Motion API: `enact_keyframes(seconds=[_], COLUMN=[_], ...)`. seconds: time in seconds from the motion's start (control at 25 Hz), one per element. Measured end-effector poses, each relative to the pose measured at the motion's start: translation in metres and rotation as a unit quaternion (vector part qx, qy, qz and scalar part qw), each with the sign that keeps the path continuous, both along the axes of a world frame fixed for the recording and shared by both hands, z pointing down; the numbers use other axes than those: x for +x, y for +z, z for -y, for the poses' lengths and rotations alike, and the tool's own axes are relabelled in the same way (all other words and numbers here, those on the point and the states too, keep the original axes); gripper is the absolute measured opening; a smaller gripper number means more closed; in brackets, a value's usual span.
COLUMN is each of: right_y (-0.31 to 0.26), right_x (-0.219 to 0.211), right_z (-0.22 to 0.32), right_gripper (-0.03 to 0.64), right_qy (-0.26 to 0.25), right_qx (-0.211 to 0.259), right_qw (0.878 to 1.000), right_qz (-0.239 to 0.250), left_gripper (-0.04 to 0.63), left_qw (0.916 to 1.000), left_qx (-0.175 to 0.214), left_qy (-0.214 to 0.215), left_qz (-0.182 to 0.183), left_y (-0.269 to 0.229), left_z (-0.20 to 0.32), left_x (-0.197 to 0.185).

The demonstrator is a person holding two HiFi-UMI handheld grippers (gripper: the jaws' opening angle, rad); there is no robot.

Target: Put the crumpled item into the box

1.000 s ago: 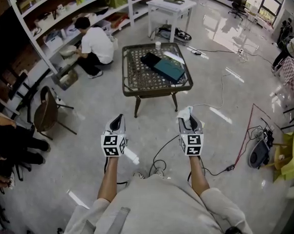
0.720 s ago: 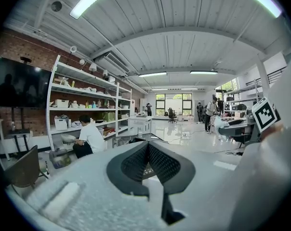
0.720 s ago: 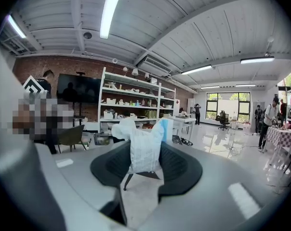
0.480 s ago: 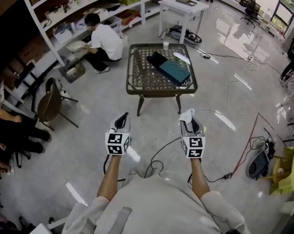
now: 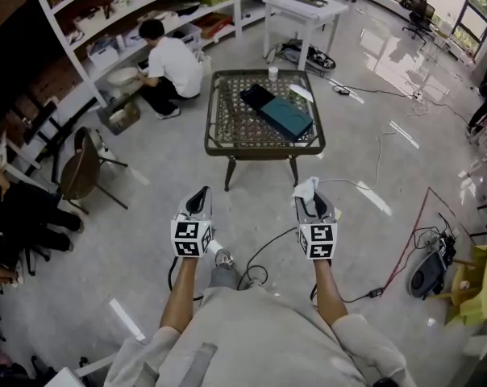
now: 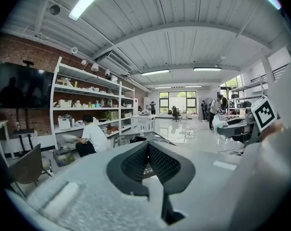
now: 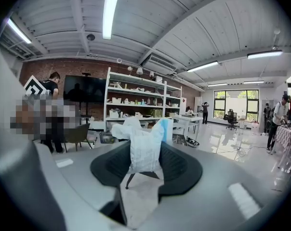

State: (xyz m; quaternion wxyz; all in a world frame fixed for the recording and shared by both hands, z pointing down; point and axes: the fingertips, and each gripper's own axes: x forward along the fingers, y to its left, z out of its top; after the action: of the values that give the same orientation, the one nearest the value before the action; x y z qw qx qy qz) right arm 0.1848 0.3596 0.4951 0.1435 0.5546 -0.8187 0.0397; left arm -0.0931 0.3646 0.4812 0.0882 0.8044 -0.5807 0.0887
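Note:
My right gripper (image 5: 310, 195) is shut on a crumpled white item (image 5: 305, 188) with a bit of blue on it. In the right gripper view the crumpled item (image 7: 143, 141) stands up between the dark pads of the right gripper (image 7: 146, 155). My left gripper (image 5: 198, 198) is held level beside it, shut and holding nothing; in its own view the left gripper (image 6: 146, 147) shows its tips meeting. A flat dark teal box (image 5: 284, 114) lies on the low mesh-topped table (image 5: 227, 127) ahead, well beyond both grippers, with a black flat piece (image 5: 255, 97) next to it.
A small cup (image 5: 273, 73) and a white sheet (image 5: 301, 93) are also on the table. A person (image 5: 169, 64) crouches at the white shelves (image 5: 106, 22) to the left. A chair (image 5: 78, 176) stands left, cables (image 5: 372, 160) trail over the floor right, and a white table (image 5: 304, 10) is behind.
Both grippers keep their places and the right one keeps its hold. The low table has shifted slightly in view, and a shoe now shows below the left gripper.

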Motion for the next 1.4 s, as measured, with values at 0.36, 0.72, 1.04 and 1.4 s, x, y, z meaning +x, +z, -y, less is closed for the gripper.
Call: enact_keyframes(seconds=[0.36, 0.72, 1.04, 1.4], right_y=[0.013, 0.015, 0.008, 0.004], right_x=[0.0, -0.012, -0.032, -0.053], right_z=[0.039, 0.124, 0.212, 0.296], right_gripper=[0.163, 0.163, 0.163, 0.163], right_qy=[0.008, 0.024, 0.048, 0.066], right_qx=[-0.008, -0.008, -0.008, -0.01], right_qw=[1.0, 1.0, 0.999, 0.997], right_qz=[-0.003, -0.014, -0.022, -0.027], left_gripper=[0.005, 0.005, 0.005, 0.005], left_qw=[0.9999, 0.9992, 0.9977, 0.996], left_qx=[-0.006, -0.003, -0.004, -0.001], left_qy=[0.011, 0.036, 0.06, 0.081], left_qz=[-0.006, -0.019, -0.03, -0.038], left_y=[0.015, 0.022, 0.018, 0.018], left_z=[0.046, 0.146, 0.246, 0.344], left_x=[0.005, 0.002, -0.017, -0.034])
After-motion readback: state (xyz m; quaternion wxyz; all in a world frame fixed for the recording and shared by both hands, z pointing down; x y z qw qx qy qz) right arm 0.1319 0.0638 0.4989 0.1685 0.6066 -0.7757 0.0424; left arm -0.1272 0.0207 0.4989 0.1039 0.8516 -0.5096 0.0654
